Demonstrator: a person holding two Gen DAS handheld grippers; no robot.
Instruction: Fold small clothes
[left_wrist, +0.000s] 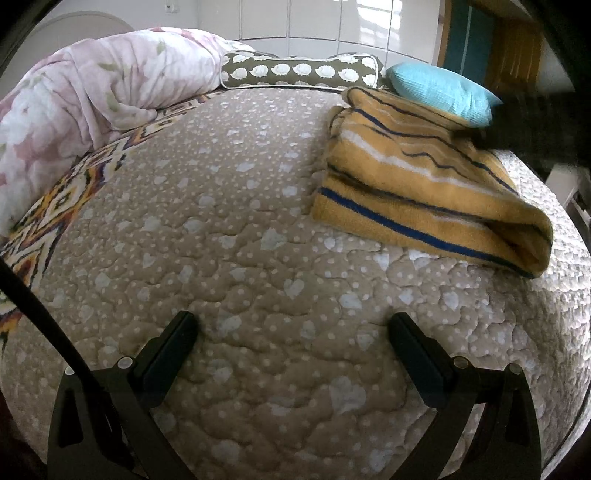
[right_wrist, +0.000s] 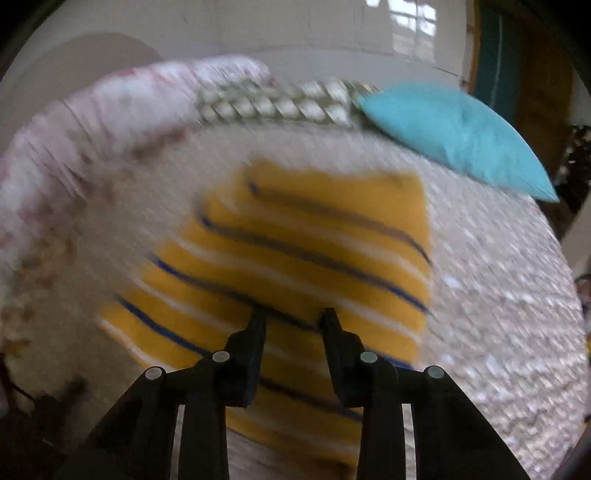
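**Fold check: striped garment already doubled over**

Your left gripper (left_wrist: 293, 325) hovers low over the quilted bed cover (left_wrist: 236, 258) with its jaws spread wide and nothing between them. The yellow striped garment (left_wrist: 424, 192) lies ahead and to the right of those tongs, well apart from them, resting on the cover in a thick folded bundle.

Your right gripper (right_wrist: 293, 319) sits directly above the same garment (right_wrist: 317, 251), jaws partly open — a moderate gap, fingertips over the near stripes. The view is motion-blurred, so you cannot tell whether the tips touch the cloth; nothing appears pinched.

Judged from the doubled shape, folding is well advanced. The next move likely calls for pinching a near edge with the right tongs, or squaring the bundle.

Beyond the garment: a turquoise pillow (left_wrist: 443, 92), a sheep-print bolster (left_wrist: 299, 72) and a floral duvet (left_wrist: 92, 92).
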